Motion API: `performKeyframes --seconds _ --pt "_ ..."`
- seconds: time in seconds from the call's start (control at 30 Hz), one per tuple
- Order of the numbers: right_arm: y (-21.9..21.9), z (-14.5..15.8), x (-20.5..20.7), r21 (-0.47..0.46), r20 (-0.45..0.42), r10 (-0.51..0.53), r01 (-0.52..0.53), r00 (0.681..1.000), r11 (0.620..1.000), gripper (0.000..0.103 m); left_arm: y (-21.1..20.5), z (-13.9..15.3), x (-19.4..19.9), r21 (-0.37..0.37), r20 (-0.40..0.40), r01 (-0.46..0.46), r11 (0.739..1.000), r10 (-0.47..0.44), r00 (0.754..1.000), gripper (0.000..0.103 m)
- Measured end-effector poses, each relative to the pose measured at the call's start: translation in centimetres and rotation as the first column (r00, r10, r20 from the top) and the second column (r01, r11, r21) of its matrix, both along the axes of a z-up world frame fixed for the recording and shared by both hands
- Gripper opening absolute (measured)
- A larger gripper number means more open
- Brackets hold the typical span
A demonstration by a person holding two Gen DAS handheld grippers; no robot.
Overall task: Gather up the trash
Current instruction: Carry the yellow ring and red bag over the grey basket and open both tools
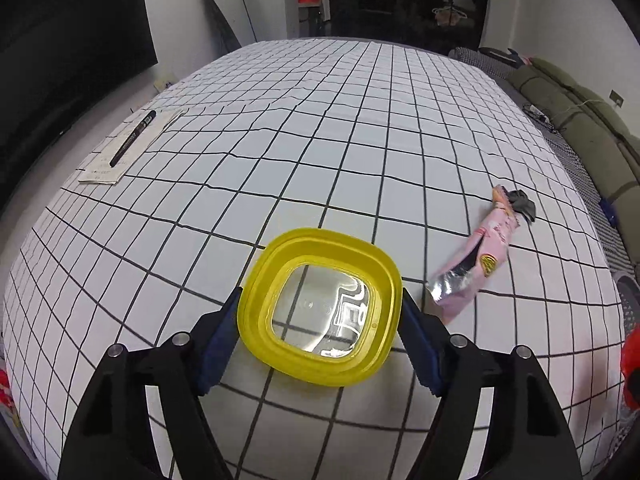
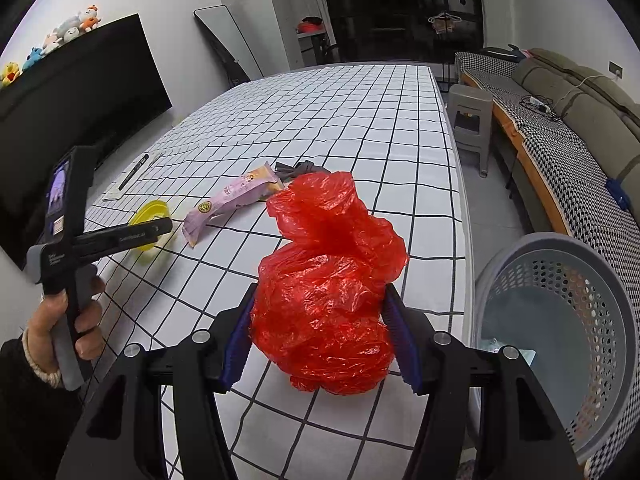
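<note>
One crumpled red bag (image 2: 326,288) pinched by the right hand-held gripper (image 2: 320,336); left hand-held gripper (image 1: 320,320) clamps one yellow-rimmed clear lid (image 1: 320,306); one pink wrapper (image 1: 476,256) lies right of it.

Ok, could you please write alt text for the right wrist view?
The right gripper clamps a crumpled red plastic bag above a grid-patterned table. A grey perforated basket stands right; beyond lie a pink wrapper and yellow lid.

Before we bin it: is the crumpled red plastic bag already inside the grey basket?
No, the crumpled red plastic bag sits between the right gripper fingers, above the table.
</note>
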State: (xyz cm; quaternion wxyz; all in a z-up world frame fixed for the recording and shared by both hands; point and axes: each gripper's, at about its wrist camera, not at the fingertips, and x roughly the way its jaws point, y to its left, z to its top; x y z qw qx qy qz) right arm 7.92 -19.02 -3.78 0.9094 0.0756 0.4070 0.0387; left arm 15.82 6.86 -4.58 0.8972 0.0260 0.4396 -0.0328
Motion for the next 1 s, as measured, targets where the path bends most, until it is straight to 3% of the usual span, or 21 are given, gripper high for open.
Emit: performKeyframes --seconds 0.27,0.47,0.7,1.0 --pt "-2.1 0.4 -2.4 0.008 0.017 -0.04 0.04 0.999 0.999 0.058 -3.7 2.7 -5.8 0.005 0.09 0.06 0.998 -0.06 0.994 0.072" --pt "-5.3 0.3 -5.3 -0.041 0.021 -0.111 0.112 0.994 0.993 0.058 -9.5 4.7 -9.7 -0.017 0.14 0.202 0.979 -0.197 0.97 0.072" --pt "-11.8 -0.5 -9.2 -0.057 0.018 -0.252 0.252 0.968 0.966 0.058 -18.4 5.4 -13.0 -0.057 0.151 0.387 0.92 -0.375 0.914 0.072" --pt "-19.7 -2.7 -12.7 -0.042 0.0 -0.398 0.398 0.917 0.916 0.058 -28.6 3.2 -15.3 -0.06 0.095 0.529 0.847 -0.523 0.847 0.072"
